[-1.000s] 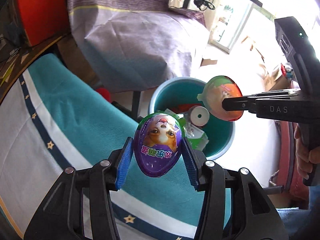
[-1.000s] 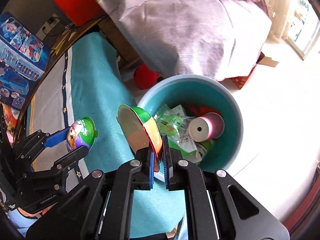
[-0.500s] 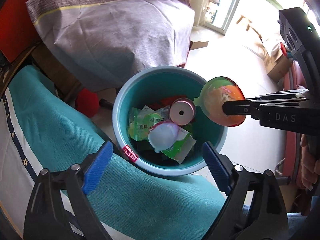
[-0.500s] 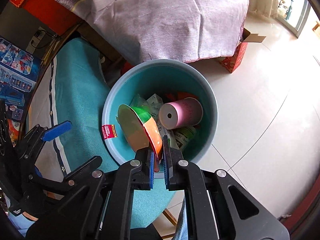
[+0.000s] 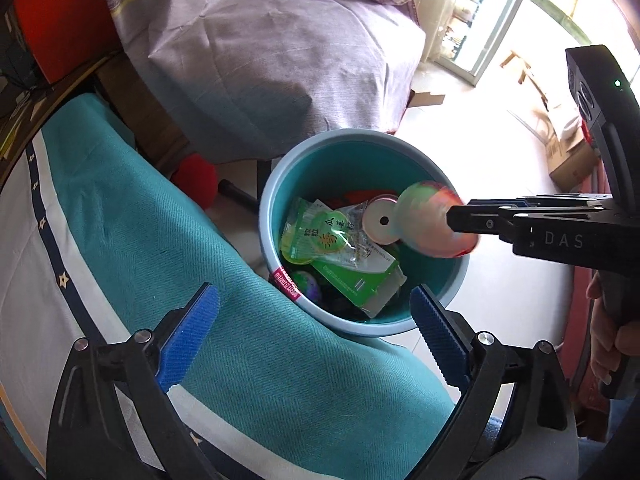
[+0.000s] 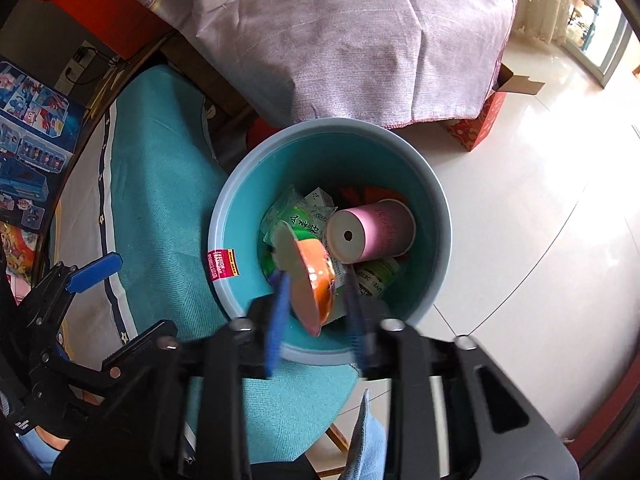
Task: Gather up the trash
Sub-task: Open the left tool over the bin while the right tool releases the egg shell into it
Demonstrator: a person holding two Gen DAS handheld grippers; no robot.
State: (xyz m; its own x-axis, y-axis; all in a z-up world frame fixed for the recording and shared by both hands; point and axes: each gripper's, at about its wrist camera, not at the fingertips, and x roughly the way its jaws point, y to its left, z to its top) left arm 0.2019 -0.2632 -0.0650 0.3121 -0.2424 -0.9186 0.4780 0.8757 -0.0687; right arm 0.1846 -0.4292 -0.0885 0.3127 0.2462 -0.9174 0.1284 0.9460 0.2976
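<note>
Between my right gripper's (image 6: 314, 316) blue pads (image 6: 278, 312) the orange-and-green shell half (image 6: 310, 280) is coming loose: the jaws are opening, the shell sits tipped in the gap, and I cannot tell whether a pad is still brushing it. I am dropping trash into the teal bin (image 6: 438, 216), which is the step I judge to be in hand. From this gripper, the shell is lying at about twelve o'clock, just past the pads and over the bin's near rim; beyond it, at one o'clock, the pink paper roll (image 6: 374, 230) is resting on green wrappers (image 6: 298, 220) at the bottom.

My left gripper (image 5: 314, 334) is spread wide with nothing between its pads, hanging over the teal cloth (image 5: 168, 240) at the bin's near edge. From there the bin's mouth is opening at twelve o'clock, and the shell half (image 5: 430, 220), blurred, is showing at one o'clock at the tip of the right gripper (image 5: 454, 220), above the green carton (image 5: 356, 276) and the wrappers. A small purple-green piece (image 5: 308, 286) is lying low inside near the rim sticker.

Next, as I judge it, I am needing to let the shell fall clear inside the rim, then lift both grippers away and look for more trash. The shell could clip the near rim and bounce onto the cloth.
</note>
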